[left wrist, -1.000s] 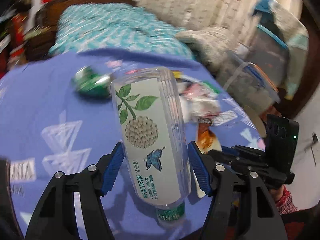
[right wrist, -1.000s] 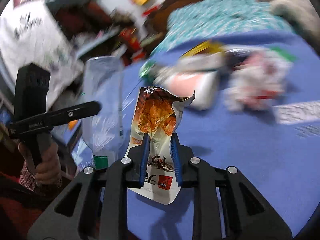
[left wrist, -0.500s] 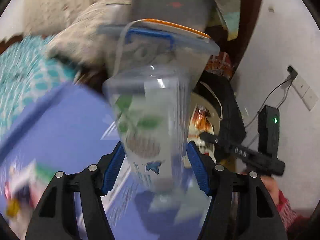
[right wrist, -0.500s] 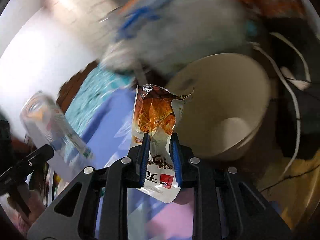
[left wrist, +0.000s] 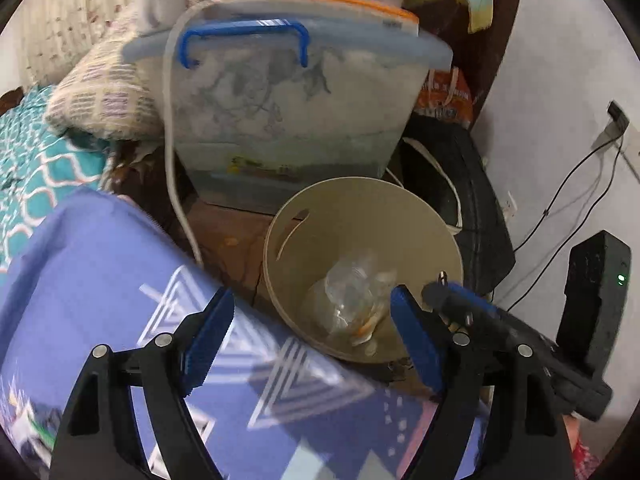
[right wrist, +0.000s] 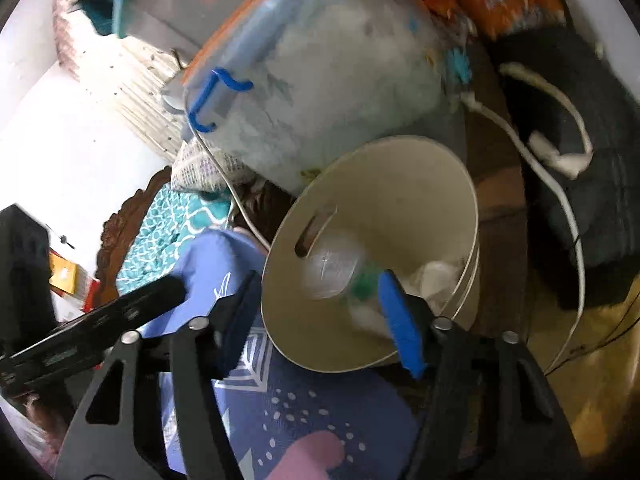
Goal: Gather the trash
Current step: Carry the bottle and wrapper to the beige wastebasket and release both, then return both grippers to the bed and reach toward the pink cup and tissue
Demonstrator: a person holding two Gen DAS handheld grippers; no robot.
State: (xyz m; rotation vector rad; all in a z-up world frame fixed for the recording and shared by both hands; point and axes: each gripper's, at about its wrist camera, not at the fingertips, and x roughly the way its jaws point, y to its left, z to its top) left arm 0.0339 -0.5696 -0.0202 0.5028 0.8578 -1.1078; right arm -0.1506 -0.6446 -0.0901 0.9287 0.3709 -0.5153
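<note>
A: Status? Both sets of tongs hang over the beige bin. Left gripper and right gripper: jaws opening, nothing btwn them. Clear bottle lies in the bin.

B: Risk: bin stands just beside the blue bedsheet; a low jaw could clip the rim and tip it. Right view alone shows white wrappers inside.

Purple patterned cloth covers the near surface, running off the frame at 7 o'clock in the left wrist view. Beige bin stands on the brown floor just past the cloth's edge, at 5 o'clock from the clear storage box (blue handle, orange-edged lid).
</note>
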